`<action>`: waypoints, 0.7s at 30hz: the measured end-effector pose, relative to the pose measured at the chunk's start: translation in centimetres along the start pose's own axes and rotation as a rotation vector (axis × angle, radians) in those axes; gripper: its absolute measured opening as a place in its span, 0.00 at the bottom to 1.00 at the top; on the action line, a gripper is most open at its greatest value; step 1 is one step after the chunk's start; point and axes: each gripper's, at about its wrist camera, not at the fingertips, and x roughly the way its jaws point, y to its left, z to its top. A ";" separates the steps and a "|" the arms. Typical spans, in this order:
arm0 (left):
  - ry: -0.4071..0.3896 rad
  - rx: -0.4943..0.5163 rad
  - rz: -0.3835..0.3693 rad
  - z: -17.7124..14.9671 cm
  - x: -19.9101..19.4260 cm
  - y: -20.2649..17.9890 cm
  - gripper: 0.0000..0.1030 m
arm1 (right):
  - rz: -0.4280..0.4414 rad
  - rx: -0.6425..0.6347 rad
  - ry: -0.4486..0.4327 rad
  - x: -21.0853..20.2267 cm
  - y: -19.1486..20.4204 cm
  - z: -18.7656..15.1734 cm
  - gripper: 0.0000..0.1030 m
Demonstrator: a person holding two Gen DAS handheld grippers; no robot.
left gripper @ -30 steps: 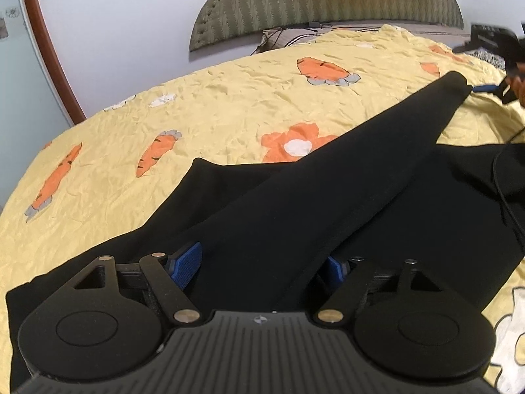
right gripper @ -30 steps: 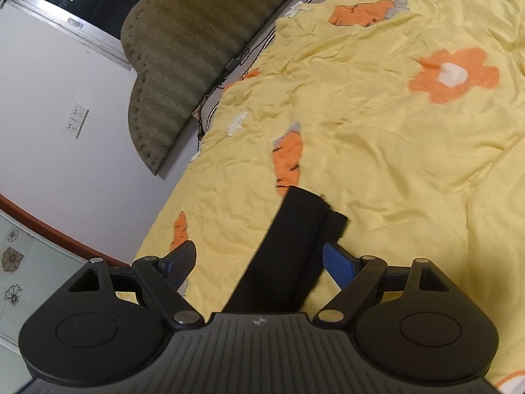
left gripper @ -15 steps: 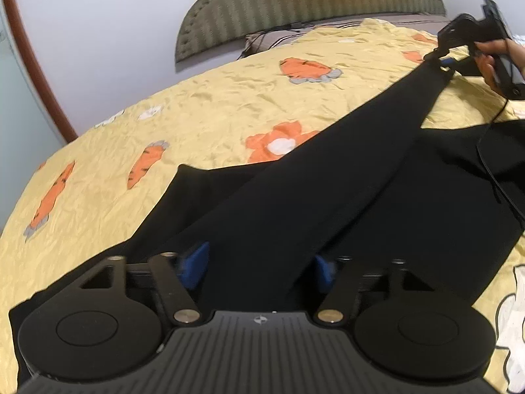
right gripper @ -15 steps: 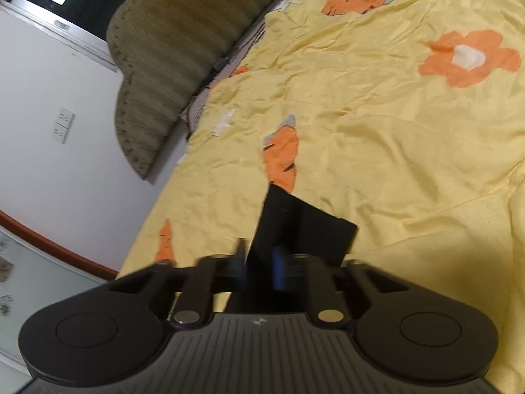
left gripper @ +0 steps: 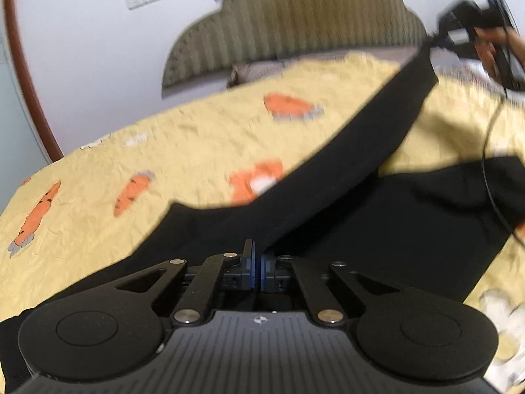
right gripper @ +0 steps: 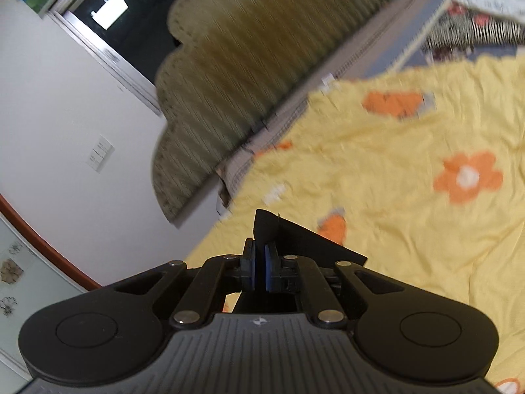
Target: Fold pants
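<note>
The black pants (left gripper: 377, 229) lie on the yellow bedspread (left gripper: 164, 151), toward its near edge. The left gripper (left gripper: 257, 267) pinches the fabric at the near end of one leg. That leg runs taut, off the bedspread, up to the right gripper (right gripper: 259, 267), which pinches its cuff (right gripper: 295, 236).
</note>
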 end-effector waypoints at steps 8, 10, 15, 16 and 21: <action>0.053 -0.041 -0.201 -1.4 -3.3 0.8 0.03 | -0.043 -0.029 -0.089 -12.4 -2.1 -1.0 0.05; 0.089 -0.028 -0.244 -2.8 -3.1 0.3 0.04 | -0.115 -0.022 -0.082 -14.9 -4.6 -2.6 0.05; 0.150 0.013 -0.223 -4.6 -1.8 -0.5 0.04 | -0.197 0.077 -0.021 -17.5 -9.4 -6.7 0.05; 0.152 0.014 -0.221 -4.6 -1.7 -0.5 0.04 | -0.203 0.090 -0.018 -17.8 -9.9 -7.3 0.05; 0.153 0.031 -0.217 -4.7 -1.9 -0.4 0.04 | -0.247 0.140 -0.012 -19.2 -12.3 -9.1 0.05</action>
